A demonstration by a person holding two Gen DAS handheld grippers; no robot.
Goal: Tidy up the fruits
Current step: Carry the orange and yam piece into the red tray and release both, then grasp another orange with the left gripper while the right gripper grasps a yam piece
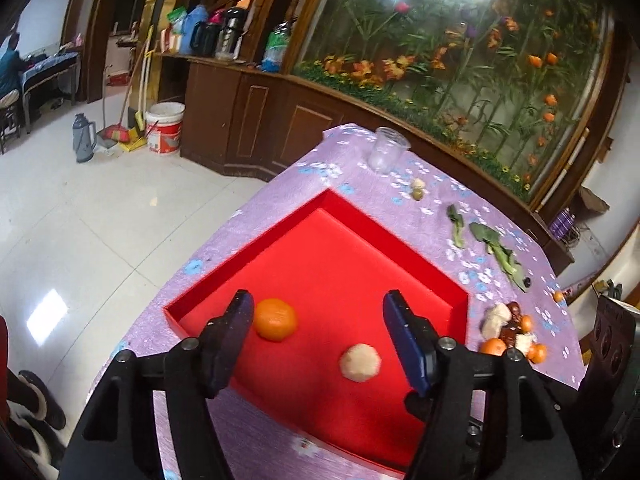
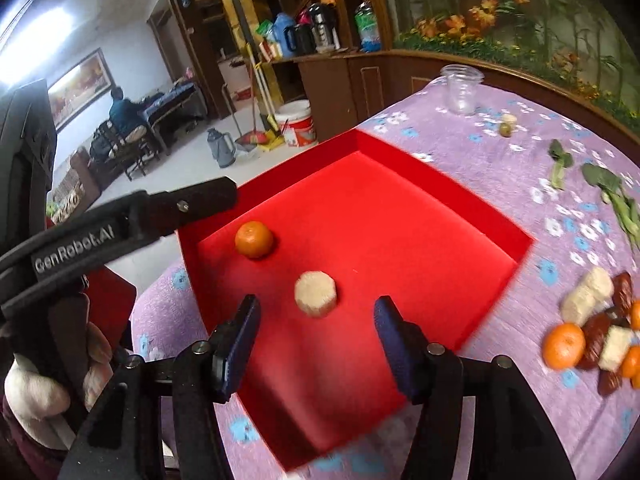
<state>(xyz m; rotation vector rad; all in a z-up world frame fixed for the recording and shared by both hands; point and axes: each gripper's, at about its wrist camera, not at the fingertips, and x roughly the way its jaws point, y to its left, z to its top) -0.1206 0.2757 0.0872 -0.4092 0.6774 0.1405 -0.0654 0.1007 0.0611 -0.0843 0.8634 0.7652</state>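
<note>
Two pieces are already in the shallow red square tray [image 1: 400,236]: a round orange mandarin [image 1: 276,319] just inside the left gripper [image 1: 318,312]'s near jaw, and a pale beige faceted chunk [image 1: 360,362] low between its jaws. Both grippers stand about half open, holding nothing; the right gripper [image 2: 316,316] has that chunk just ahead of its gap. Most work remains, I'd say: a heap of mandarins, pale chunks and dark red dates [image 2: 596,328] lies outside, right of the jaws. Only the right view shows the left gripper's side.
</note>
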